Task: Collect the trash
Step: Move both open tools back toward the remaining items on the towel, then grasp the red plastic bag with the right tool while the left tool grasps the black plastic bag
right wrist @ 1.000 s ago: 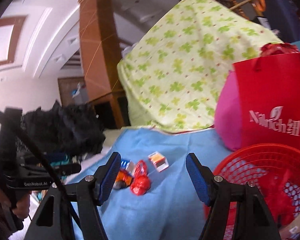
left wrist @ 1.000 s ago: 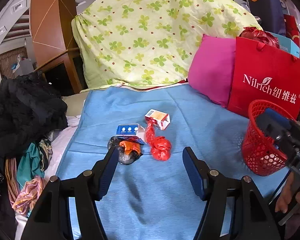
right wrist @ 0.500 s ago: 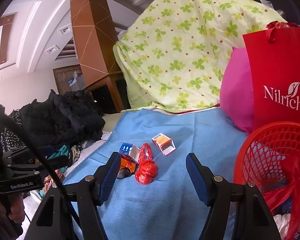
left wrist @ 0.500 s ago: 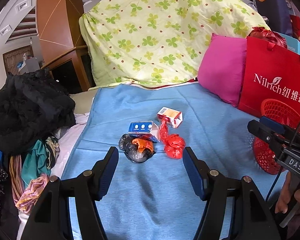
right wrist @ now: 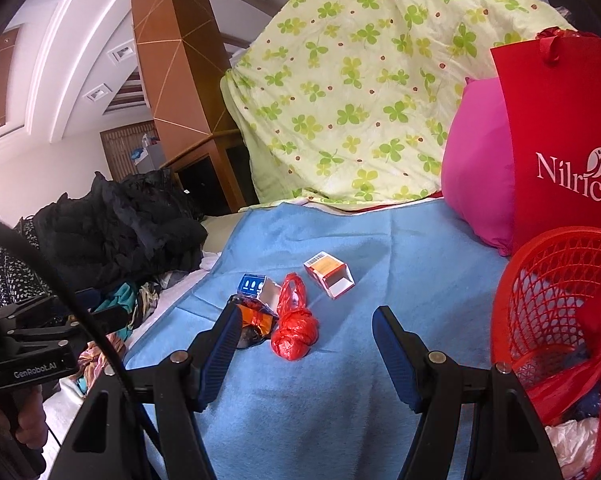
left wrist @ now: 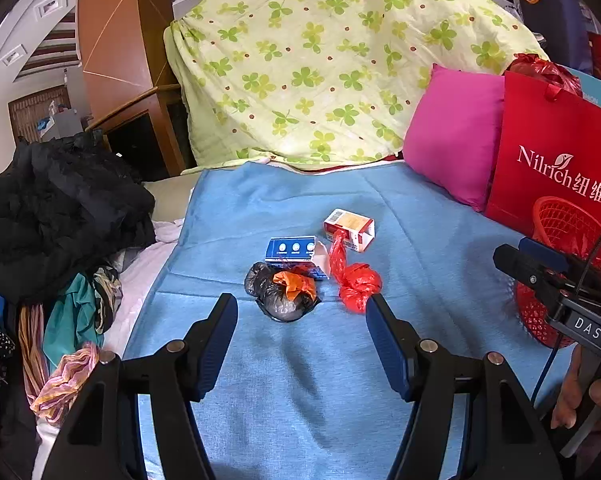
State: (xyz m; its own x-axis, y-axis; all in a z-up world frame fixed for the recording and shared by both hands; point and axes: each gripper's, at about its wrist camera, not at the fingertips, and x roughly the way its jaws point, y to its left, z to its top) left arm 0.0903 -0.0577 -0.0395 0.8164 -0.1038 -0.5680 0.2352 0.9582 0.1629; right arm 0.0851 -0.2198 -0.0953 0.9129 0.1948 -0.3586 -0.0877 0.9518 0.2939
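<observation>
A knotted red plastic bag [right wrist: 294, 334] is lying on the blue blanket [right wrist: 400, 276], its long axis running away from the cameras, its loose tail pointing toward an open orange-and-white carton [right wrist: 329, 275]. Just left of it are sitting a crumpled black-and-orange wrapper [left wrist: 286, 290] and a blue box [left wrist: 290, 249]. The right gripper [right wrist: 302, 354] is standing empty with jaws apart, the bag straight ahead of its gap; the left gripper [left wrist: 300, 340], likewise parted and empty, is facing the wrapper instead. The red mesh basket [right wrist: 540, 288] is waiting at the right.
</observation>
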